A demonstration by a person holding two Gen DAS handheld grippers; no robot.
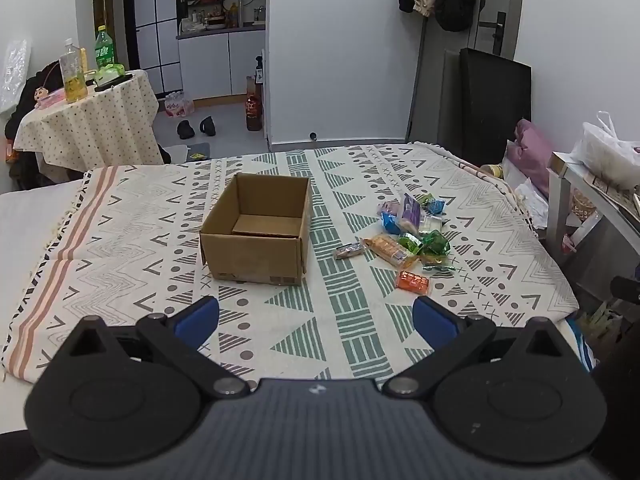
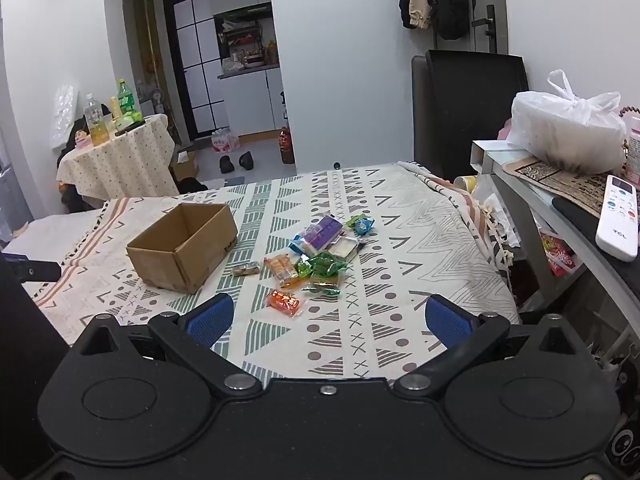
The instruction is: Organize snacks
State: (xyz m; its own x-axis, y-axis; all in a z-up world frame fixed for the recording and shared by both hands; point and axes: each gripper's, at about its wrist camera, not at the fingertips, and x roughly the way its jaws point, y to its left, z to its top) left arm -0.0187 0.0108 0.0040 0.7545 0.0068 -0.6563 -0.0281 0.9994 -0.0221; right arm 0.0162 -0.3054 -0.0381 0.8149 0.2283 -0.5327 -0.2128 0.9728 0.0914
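Work surface: a bed covered by a patterned cloth point(image 1: 360, 320), in a room with a draped round table point(image 1: 88, 120) at left and a grey shelf point(image 2: 520, 184) at right. An open cardboard box point(image 1: 256, 256) sits left of a pile of wrapped snacks point(image 1: 412, 232). The left gripper point(image 1: 316, 316) and right gripper point(image 2: 328, 316) both have fingers spread wide, holding nothing. The orange packet point(image 2: 285, 301) lies nearest, just ahead of the right gripper.

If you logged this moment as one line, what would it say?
left gripper: open, empty | right gripper: open, empty | brown cardboard box: empty | colourful wrapped snacks: on patterned cloth, beside box
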